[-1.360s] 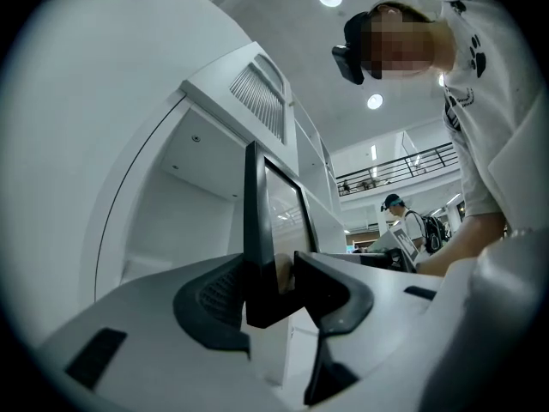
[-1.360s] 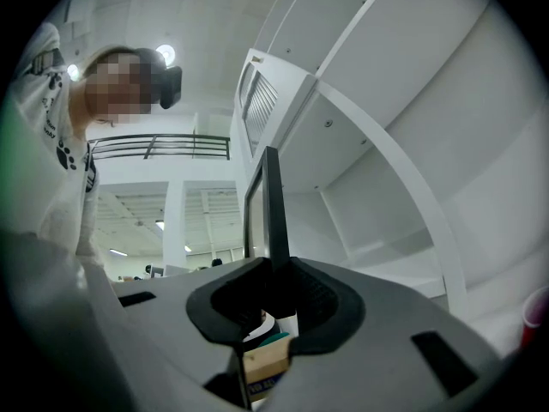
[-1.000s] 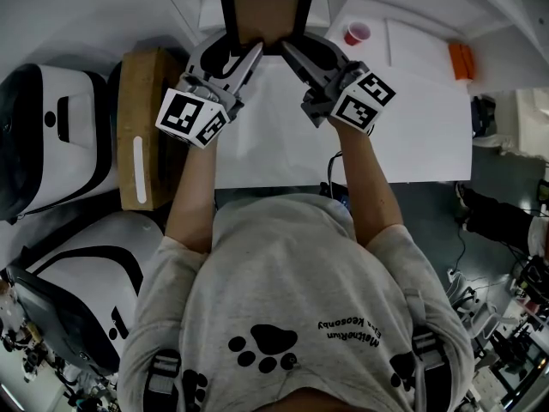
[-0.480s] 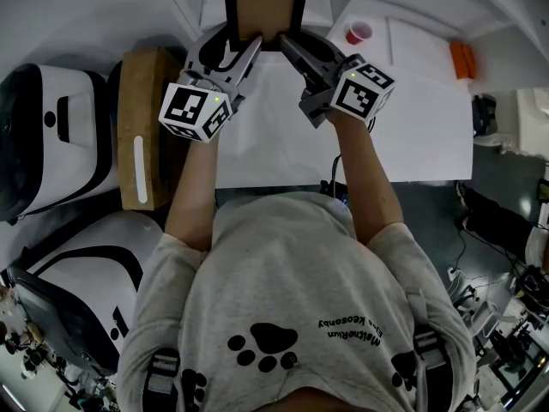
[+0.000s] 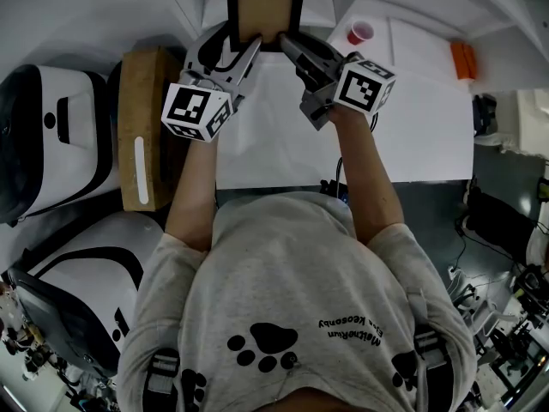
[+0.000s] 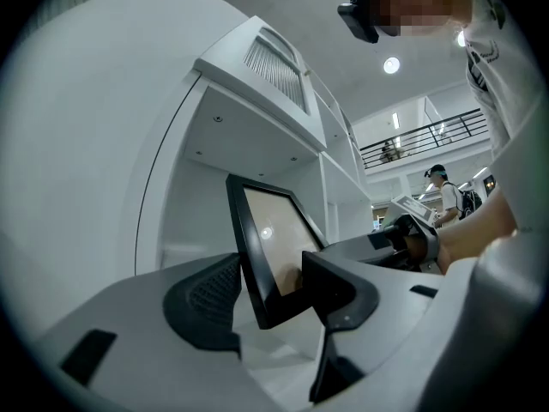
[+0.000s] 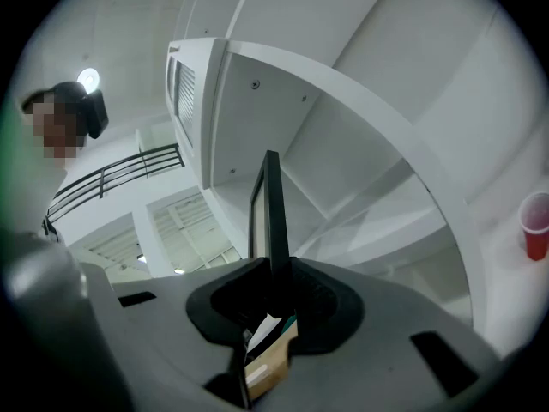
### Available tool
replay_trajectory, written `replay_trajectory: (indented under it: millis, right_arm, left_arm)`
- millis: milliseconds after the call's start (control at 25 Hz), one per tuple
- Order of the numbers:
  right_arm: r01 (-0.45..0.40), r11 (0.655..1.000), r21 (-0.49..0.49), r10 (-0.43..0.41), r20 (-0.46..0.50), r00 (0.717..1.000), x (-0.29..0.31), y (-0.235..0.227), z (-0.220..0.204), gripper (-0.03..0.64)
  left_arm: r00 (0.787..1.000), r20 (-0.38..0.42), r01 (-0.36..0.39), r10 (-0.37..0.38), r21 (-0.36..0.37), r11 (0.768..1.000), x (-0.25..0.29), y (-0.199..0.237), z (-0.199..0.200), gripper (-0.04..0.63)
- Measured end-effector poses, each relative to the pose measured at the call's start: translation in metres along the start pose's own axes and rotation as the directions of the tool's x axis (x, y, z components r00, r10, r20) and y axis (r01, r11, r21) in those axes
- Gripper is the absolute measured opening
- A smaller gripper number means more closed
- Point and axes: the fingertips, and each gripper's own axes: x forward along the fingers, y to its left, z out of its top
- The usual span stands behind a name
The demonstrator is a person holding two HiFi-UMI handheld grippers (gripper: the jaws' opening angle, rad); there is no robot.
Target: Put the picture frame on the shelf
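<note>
The picture frame (image 5: 266,5), black-edged with a tan face, stands upright at the mouth of the white shelf (image 5: 213,3). My right gripper (image 5: 294,46) is shut on its lower right edge; in the right gripper view the thin black edge (image 7: 273,217) rises from between the pressed pads of that gripper (image 7: 274,294). My left gripper (image 5: 237,46) sits at the lower left corner. Its jaws are opening: the frame (image 6: 268,243) stands between the pads of the left gripper (image 6: 268,303) with a gap on both sides.
A red cup (image 5: 358,33) and an orange object (image 5: 461,59) sit on the white table (image 5: 412,131) to the right. A cardboard box (image 5: 141,127) lies at the left, beside bulky white-and-black machines (image 5: 51,136). The shelf's ceiling (image 7: 283,101) is close above the frame.
Both grippers have carried the frame farther away, into the shelf opening. The left jaws have spread off the frame; the right jaws still hold it.
</note>
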Motion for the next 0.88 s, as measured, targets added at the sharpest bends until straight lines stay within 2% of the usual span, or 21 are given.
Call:
replay_trajectory:
  millis: [440,720,880]
  right_arm:
    - [0.054,0.994,0.096,-0.052,-0.025,0.998,0.005,-0.005,-0.002,0.100]
    - [0.077,0.981,0.179,-0.073,-0.030,0.997,0.008,-0.012,-0.001,0.094]
    - [0.104,0.973,0.205,-0.098,-0.035,0.995,0.007,-0.019,-0.003,0.091]
  left_arm:
    - [0.999,-0.037,-0.024,0.023,-0.047,0.999,0.001,0.009,-0.005,0.218]
    - [0.993,-0.095,-0.068,0.067,-0.006,0.998,0.002,0.016,-0.012,0.219]
    - [0.995,-0.074,-0.074,0.073,-0.013,0.997,0.001,0.016,-0.011,0.219]
